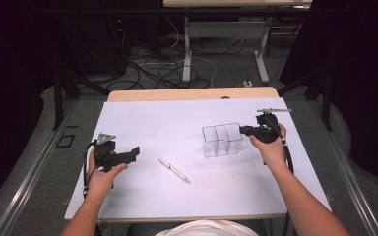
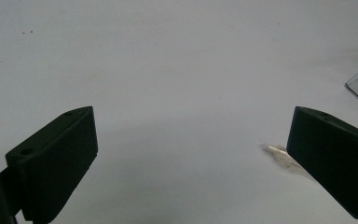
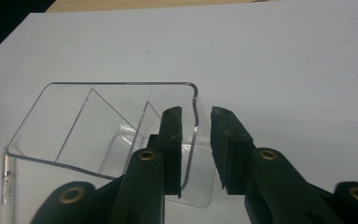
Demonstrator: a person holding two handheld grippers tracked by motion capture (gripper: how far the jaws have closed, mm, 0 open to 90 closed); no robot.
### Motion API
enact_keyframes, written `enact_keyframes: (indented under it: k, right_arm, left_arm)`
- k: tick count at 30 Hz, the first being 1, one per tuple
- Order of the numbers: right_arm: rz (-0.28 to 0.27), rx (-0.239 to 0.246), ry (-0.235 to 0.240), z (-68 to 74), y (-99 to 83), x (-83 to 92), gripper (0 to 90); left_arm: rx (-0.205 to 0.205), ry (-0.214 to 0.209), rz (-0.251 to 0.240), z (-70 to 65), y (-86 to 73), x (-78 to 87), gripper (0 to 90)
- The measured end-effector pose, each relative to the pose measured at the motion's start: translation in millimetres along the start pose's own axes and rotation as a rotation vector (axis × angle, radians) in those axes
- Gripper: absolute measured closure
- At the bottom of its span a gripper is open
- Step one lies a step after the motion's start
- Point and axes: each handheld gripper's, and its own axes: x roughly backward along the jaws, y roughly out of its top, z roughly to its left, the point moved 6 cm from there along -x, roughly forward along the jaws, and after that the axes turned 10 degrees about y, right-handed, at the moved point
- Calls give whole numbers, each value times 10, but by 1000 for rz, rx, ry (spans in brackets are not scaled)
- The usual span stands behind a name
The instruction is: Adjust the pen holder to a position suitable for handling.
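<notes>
1. White sheeting covers the table, whose wooden far edge shows beyond the sheet; the floor behind carries loose cables and the legs of a second table.
2. Right gripper: in the right gripper view its two black jaws straddle the near end wall of the clear organiser. One jaw stands inside the end compartment, the other outside it. A narrow gap remains between the jaws, and the wall runs through that gap; whether the pads press on the wall cannot be told.
3. Right hand: it wraps the gripper body from behind, with the forearm running diagonally in from the lower right of the high view. The gripper points roughly level, toward the table's left.
4. Clear organiser: it stands upright on the sheet right of centre, with two inner partitions dividing it into three compartments.
5. Left gripper: in the left gripper view its jaws stand wide apart over bare sheet, with nothing between them.
6. Left hand: it grips the gripper body from below and behind at the left of the table, with the forearm rising from the bottom edge. The jaws point toward the table's centre.
7. Pen: it lies flat and diagonal on the sheet between the two grippers, clear of both and well apart from the organiser. Its tip shows beside one left jaw.
</notes>
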Motion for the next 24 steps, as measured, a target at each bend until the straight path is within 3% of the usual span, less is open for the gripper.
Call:
enact_keyframes:
  k: [5, 11, 16, 18, 21, 22, 24]
  right_arm:
    - [18, -9, -48, -103, -44, 19, 900]
    - [85, 4, -83, -124, -168, -97, 900]
    - [94, 16, -77, -66, -210, -146, 900]
    - [95, 33, -105, -45, -223, -169, 900]
    - [94, 29, -89, -27, -237, -197, 900]
    - [72, 37, -73, -7, -235, -233, 900]
    - [87, 35, -79, 23, -237, -242, 900]
  left_arm:
    - [-1, 1, 0, 5, 2, -2, 21]
    - [-8, -1, -3, 0, 4, -7, 23]
    - [-8, 1, -2, 4, 4, -6, 24]
    - [-7, 2, -2, 6, 3, -7, 25]
    - [-8, 2, -1, 2, 2, -8, 26]
    - [-12, 2, -1, 3, 2, -11, 26]
    - [-11, 0, 1, -6, 1, -16, 26]
